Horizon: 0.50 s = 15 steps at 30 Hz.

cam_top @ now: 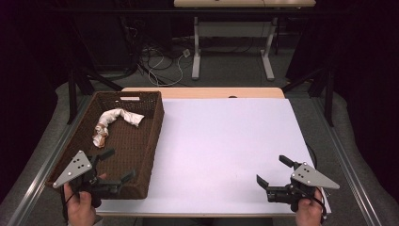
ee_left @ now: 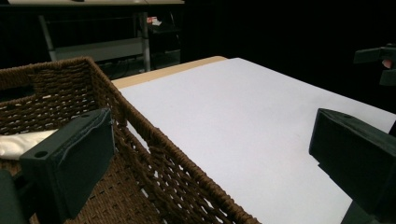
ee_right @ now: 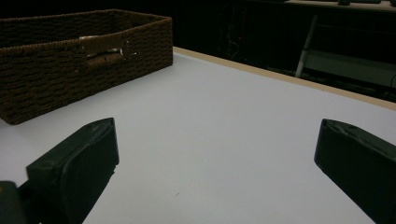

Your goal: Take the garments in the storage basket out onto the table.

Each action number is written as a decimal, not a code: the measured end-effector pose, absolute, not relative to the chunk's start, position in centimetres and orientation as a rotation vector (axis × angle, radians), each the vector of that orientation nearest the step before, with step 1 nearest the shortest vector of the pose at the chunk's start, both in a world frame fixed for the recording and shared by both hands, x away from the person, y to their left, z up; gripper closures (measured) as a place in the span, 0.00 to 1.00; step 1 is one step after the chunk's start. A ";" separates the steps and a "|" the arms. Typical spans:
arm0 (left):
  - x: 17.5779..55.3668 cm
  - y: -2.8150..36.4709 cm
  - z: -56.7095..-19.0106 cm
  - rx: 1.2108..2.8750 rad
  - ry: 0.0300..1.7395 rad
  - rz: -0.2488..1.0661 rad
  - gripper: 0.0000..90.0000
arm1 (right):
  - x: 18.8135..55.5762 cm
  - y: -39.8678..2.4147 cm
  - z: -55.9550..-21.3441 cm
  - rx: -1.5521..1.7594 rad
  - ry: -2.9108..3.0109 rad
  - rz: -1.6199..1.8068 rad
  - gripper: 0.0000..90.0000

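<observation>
A brown wicker basket [cam_top: 156,123] stands on the left of the white table top [cam_top: 226,141]. Inside it, toward the far end, lies a twisted cream cloth [cam_top: 115,117]. My left gripper [cam_top: 121,164] hovers open over the basket's near end, nothing between its jaws. In the left gripper view one jaw sits above the basket [ee_left: 154,154] and the other above the table, with the left gripper [ee_left: 210,158] open and a strip of cloth [ee_left: 18,142] behind. My right gripper [cam_top: 270,169] stands open and empty at the near right. The right gripper [ee_right: 215,168] faces the basket [ee_right: 70,70].
A wooden strip [cam_top: 202,92] edges the table's far side. Beyond it stand a white-legged desk [cam_top: 230,47], floor cables [cam_top: 160,61] and black stands [cam_top: 75,84]. Metal rails [cam_top: 346,165] run along both sides of the table.
</observation>
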<state>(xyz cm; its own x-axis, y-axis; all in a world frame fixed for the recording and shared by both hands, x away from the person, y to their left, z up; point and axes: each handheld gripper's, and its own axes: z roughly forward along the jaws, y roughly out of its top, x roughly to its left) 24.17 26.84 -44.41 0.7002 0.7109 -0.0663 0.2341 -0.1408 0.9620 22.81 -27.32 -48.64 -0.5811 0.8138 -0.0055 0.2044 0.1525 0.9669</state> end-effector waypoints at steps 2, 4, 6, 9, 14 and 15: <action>24.3 26.7 -44.4 1.694 0.766 0.498 0.00 | 22.8 -27.4 -48.8 0.971 1.893 1.444 0.00; 24.4 26.7 -44.5 1.710 0.768 0.495 0.00 | 22.8 -27.5 -48.8 0.976 1.891 1.440 0.00; 24.4 26.7 -44.5 1.711 0.768 0.495 0.00 | 22.9 -27.5 -48.7 0.985 1.882 1.451 0.00; 24.4 26.7 -44.5 1.716 0.782 0.482 0.00 | 22.9 -27.5 -48.7 0.980 1.884 1.449 0.00; 24.9 26.9 -44.2 1.703 0.825 0.502 0.00 | 23.1 -27.4 -48.8 0.981 1.895 1.433 0.00; 25.0 27.0 -44.1 1.709 0.832 0.510 0.00 | 23.1 -27.4 -48.9 0.989 1.895 1.431 0.00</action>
